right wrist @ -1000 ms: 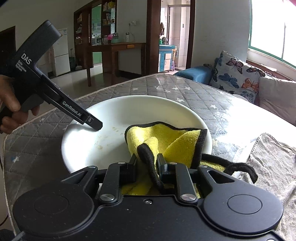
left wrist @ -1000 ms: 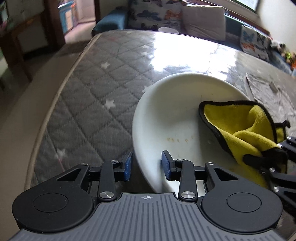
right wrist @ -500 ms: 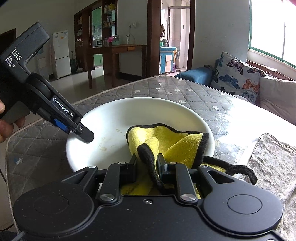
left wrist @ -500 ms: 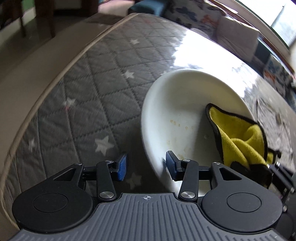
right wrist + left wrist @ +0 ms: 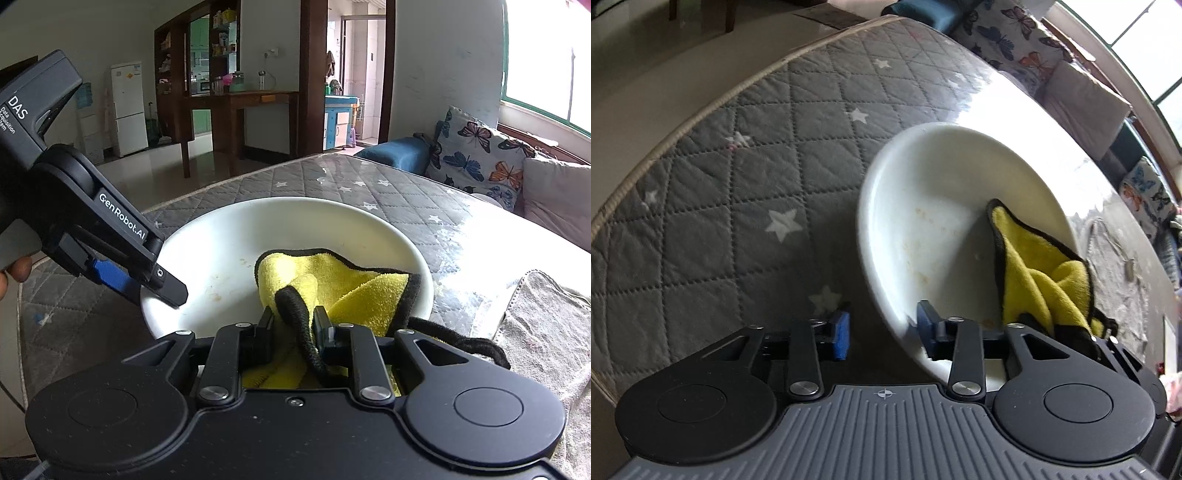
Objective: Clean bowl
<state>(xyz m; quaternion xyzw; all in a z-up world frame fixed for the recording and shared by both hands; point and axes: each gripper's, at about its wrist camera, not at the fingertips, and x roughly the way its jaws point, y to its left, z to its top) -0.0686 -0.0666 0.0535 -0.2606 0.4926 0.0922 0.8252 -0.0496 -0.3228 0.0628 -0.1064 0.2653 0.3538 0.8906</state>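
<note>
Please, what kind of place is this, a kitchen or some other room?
Probably a home's living and dining area: a sofa with butterfly cushions under a window, a white fridge and a wooden cabinet behind the quilt-covered table.

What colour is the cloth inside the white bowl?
The cloth is yellow with a black edge; the right wrist view shows it best.
</note>
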